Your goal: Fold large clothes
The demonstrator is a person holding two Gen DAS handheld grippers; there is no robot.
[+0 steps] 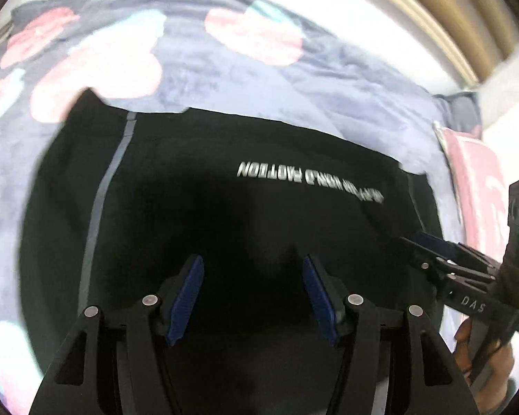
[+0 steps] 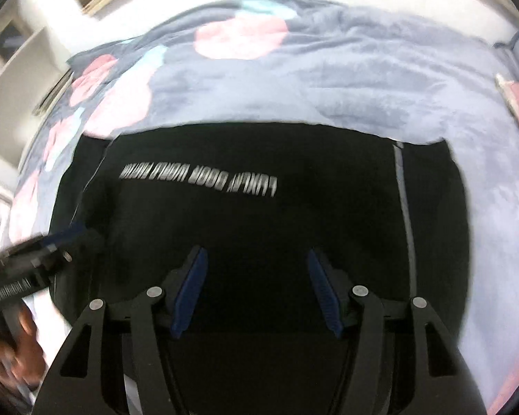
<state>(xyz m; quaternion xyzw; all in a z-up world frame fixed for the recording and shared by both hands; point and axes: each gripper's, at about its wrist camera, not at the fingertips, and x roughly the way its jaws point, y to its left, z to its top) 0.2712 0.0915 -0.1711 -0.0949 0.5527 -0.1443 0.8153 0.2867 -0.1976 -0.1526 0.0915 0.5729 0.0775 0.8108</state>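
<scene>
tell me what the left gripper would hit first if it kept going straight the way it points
Most likely the black garment with silver lettering spread on the grey floral blanket. The left gripper is open, with nothing between its jaws. How far above the cloth it is remains unclear.

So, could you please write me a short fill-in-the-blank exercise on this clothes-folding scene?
1. The garment lying on the blanket is ____ in colour.
2. The pads of the left gripper are ____ in colour.
3. Nothing is between the right gripper's fingers; its jaws are ____.
4. The round patches printed on the blanket are ____ in colour.

Missing words: black; blue; open; pink
</scene>
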